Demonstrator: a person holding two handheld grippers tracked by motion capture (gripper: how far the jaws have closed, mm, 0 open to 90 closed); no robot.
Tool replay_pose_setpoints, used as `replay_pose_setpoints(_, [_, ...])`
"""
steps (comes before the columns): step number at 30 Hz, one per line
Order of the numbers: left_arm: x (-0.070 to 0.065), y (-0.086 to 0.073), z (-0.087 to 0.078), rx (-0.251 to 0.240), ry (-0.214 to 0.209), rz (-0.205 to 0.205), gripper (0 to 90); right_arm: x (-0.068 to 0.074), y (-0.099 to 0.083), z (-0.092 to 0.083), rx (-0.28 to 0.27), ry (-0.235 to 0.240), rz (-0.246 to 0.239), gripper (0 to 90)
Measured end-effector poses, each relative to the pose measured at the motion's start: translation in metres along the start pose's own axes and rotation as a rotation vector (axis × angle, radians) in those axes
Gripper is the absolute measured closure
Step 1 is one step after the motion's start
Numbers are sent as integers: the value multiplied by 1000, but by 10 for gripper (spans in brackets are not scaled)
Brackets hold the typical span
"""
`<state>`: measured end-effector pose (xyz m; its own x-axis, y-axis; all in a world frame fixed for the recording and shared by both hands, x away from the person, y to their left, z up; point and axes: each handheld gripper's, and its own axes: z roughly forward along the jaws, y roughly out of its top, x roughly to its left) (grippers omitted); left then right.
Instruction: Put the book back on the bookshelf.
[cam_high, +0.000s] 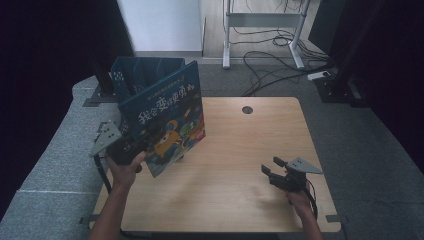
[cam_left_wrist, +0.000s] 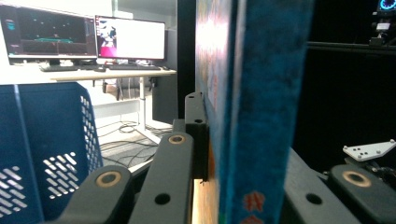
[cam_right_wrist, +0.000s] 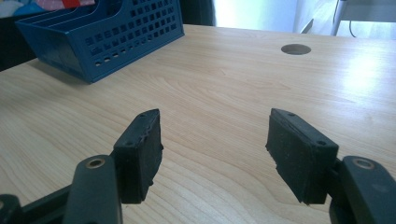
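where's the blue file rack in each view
High view: the blue file rack stands at the table's far left, partly behind the lifted book.
Left gripper view: lower left, beside the jaws.
Right gripper view: upper left on the wooden table.
Shared landmark: the rack's perforated blue walls.

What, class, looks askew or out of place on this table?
The picture book stands out: clamped in the left gripper, it is held off the wooden table, tilted, beside the blue file rack. The right gripper is open, holding nothing.
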<state>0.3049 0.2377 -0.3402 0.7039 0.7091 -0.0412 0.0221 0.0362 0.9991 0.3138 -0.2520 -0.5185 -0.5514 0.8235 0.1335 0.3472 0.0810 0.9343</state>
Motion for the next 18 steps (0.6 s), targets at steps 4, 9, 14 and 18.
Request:
replay_pose_setpoints(4, [5, 3, -6, -16, 25, -3, 826, 0, -1, 2, 7, 1, 0, 343])
replay_pose_setpoints(9, [12, 5, -13, -27, 53, -9, 826, 0, -1, 1, 9, 1, 1, 343])
replay_pose_setpoints(14, [17, 5, -18, -26, 73, -3, 826, 0, -2, 3, 14, 1, 0, 343])
replay_pose_setpoints(18, [22, 5, -22, -24, 89, -5, 826, 0, -3, 4, 20, 0, 0, 343])
